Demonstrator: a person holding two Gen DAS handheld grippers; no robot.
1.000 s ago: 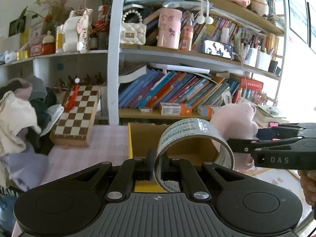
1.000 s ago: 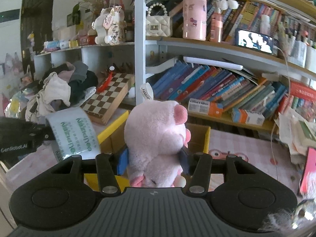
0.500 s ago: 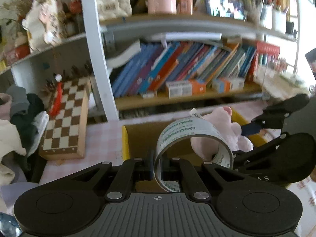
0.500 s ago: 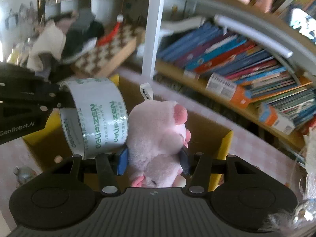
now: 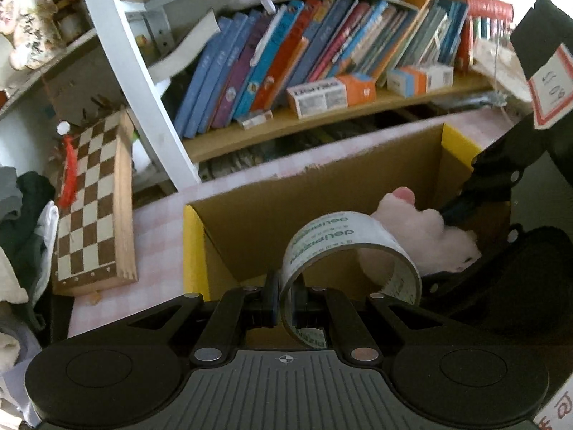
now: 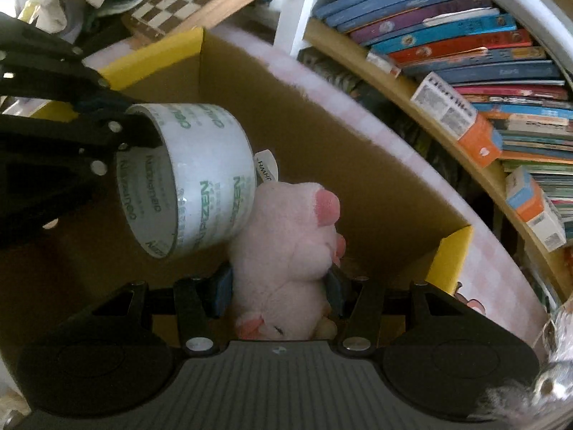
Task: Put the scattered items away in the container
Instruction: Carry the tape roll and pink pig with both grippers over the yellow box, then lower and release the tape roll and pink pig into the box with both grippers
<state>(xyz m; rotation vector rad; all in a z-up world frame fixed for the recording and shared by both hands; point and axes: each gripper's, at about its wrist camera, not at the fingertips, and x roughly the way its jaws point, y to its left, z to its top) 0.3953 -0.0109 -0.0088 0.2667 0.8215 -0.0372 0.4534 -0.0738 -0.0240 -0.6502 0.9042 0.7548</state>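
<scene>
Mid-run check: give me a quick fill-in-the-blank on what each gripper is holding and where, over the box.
1. The left gripper is shut on the wall of a roll of ____.
2. The right gripper holds a plush toy whose colour is ____.
3. Both items hang over the open ____ with yellow flaps.
4. The checkered thing leaning by the shelf post is a ____.

Missing words: tape; pink; cardboard box; chessboard
</scene>
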